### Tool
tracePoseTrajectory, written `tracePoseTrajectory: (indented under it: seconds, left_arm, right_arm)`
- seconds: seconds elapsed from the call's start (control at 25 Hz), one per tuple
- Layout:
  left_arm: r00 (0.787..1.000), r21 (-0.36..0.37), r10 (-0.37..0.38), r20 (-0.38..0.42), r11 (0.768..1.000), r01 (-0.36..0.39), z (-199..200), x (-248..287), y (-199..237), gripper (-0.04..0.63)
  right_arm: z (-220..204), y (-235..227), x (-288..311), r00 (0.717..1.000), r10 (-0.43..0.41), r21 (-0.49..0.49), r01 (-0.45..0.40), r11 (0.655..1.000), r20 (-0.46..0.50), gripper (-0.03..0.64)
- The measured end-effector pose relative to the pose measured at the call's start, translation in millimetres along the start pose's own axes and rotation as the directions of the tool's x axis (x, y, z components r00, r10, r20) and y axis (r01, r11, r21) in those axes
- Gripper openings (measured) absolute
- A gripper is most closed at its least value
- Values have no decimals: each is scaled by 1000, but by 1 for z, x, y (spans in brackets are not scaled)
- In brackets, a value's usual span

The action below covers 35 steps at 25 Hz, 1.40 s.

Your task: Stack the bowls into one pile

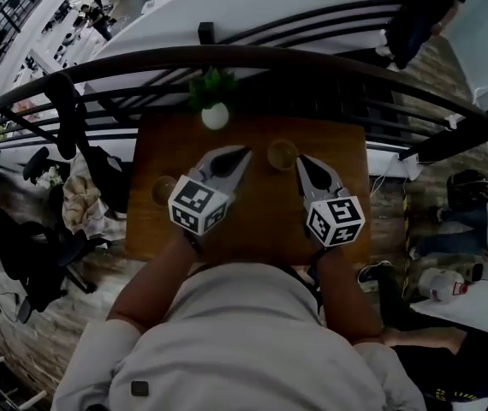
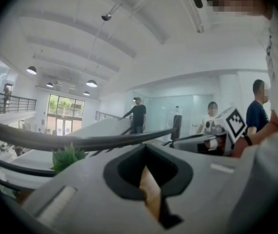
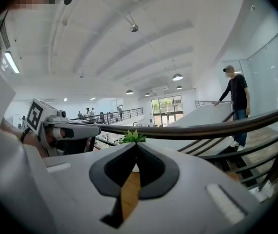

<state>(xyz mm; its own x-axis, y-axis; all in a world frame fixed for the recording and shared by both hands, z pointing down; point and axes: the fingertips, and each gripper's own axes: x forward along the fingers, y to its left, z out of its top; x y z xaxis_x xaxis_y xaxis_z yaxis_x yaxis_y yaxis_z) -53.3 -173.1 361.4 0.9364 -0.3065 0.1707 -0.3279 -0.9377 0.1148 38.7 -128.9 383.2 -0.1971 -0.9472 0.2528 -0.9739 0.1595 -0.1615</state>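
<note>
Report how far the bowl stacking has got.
Done: nothing; the far bowl and the left bowl sit apart on the table. In hand: nothing; left gripper and right gripper are shut and empty above it. Left: set one bowl inside the other.

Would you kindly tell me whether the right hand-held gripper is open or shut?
Shut: the right hand-held gripper has its jaws together at the tips, nothing held between them.

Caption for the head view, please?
Left gripper and right gripper, both shut and empty, above a table with two unstacked bowls.
</note>
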Motion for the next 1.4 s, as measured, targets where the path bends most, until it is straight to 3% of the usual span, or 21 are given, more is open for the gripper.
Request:
tracePoseTrajectory:
  seconds: [0.36, 0.76, 1.12, 1.4]
  left_arm:
    - [999, 26, -21, 36, 999, 20, 16, -28, -4, 5]
    - [1000, -2, 5, 24, 1000, -5, -1, -56, 19, 5]
    - [994, -35, 108, 0, 994, -108, -11, -70, 46, 5]
    - [974, -47, 225, -6, 973, -225, -11, -79, 55, 5]
  right_arm:
    - [18, 26, -12, 999, -28, -20, 29, 999, 42, 8]
    - [4, 52, 5, 1000, -12, -18, 13, 1000, 8, 8]
    - [-3, 69, 41, 994, 102, -15, -102, 995, -39, 8]
    - [0, 68, 63, 975, 214, -17, -216, 976, -54, 8]
